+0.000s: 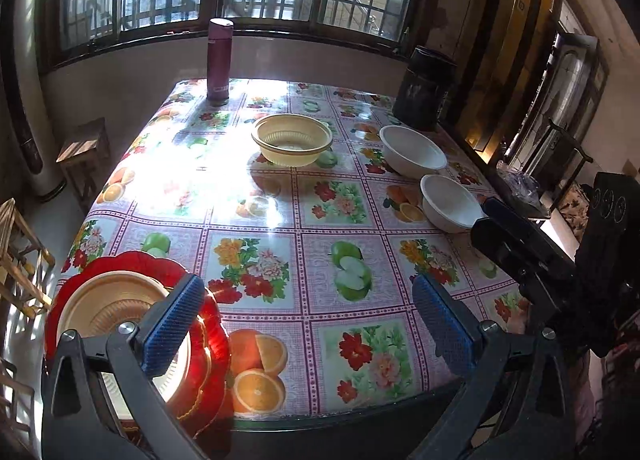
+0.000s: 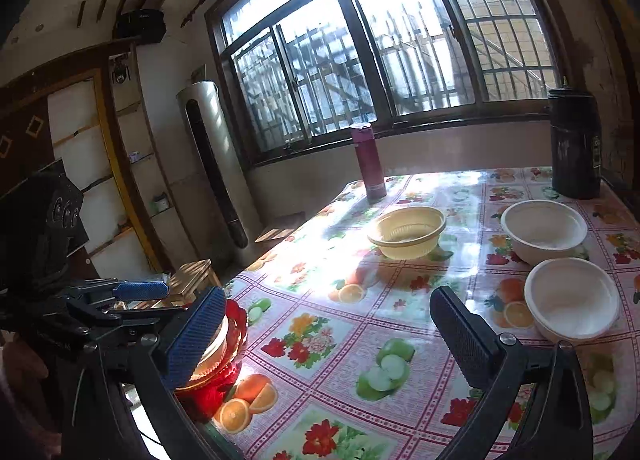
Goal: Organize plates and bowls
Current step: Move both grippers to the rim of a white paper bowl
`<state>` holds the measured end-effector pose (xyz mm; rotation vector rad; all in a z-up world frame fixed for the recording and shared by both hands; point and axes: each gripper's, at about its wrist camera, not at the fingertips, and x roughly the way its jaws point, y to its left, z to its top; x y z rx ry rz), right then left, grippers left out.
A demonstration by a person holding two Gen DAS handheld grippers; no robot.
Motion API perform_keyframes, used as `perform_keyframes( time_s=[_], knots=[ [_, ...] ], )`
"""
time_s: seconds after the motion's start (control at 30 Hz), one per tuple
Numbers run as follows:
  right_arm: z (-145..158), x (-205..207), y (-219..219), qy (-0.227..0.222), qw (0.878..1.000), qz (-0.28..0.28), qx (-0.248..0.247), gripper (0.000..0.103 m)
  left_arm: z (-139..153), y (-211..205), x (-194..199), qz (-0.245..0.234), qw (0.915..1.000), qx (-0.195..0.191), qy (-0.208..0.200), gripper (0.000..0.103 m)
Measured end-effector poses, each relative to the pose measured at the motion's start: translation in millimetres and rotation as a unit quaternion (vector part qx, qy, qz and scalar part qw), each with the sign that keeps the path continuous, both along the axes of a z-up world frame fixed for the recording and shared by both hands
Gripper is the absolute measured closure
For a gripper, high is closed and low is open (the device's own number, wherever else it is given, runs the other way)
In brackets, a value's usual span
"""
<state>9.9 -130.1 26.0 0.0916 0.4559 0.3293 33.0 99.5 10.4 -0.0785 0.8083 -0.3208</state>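
Note:
A red scalloped plate (image 1: 208, 324) lies at the table's near left corner with a cream plate (image 1: 112, 308) stacked on it; both show in the right wrist view (image 2: 236, 316). A yellow bowl (image 1: 292, 140) (image 2: 406, 232) sits mid-table toward the far side. Two white bowls stand at the right: a far one (image 1: 412, 150) (image 2: 542, 230) and a near one (image 1: 450, 200) (image 2: 572, 302). My left gripper (image 1: 308, 316) is open and empty above the near edge, its left finger over the plates. My right gripper (image 2: 326, 334) is open and empty, also seen in the left wrist view (image 1: 504, 228) beside the near white bowl.
A maroon flask (image 1: 219, 60) (image 2: 368, 160) and a dark canister (image 1: 424, 88) (image 2: 574, 144) stand at the table's far edge by the window. Wooden stools (image 1: 84, 152) stand left of the table. The flowered tablecloth (image 1: 320, 220) covers the table.

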Motion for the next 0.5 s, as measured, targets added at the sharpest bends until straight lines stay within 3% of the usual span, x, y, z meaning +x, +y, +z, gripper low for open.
perform_keyframes(
  time_s=[0.2,0.3,0.5],
  knots=[
    [10.0,5.9,-107.1,0.023,0.996,-0.085,0.011,0.0,-15.8,-62.0,38.9,-0.024,0.997,-0.023,0.07,0.0],
    [11.9,22.2,-154.9,0.056,0.992,-0.114,0.027,0.0,-16.3,-91.3,56.0,-0.034,0.9954,-0.012,0.088,0.0],
    [9.5,53.1,-219.7,0.072,0.984,-0.15,0.064,0.0,-13.5,-136.6,100.8,-0.051,0.9909,0.013,0.124,0.0]
  ],
)
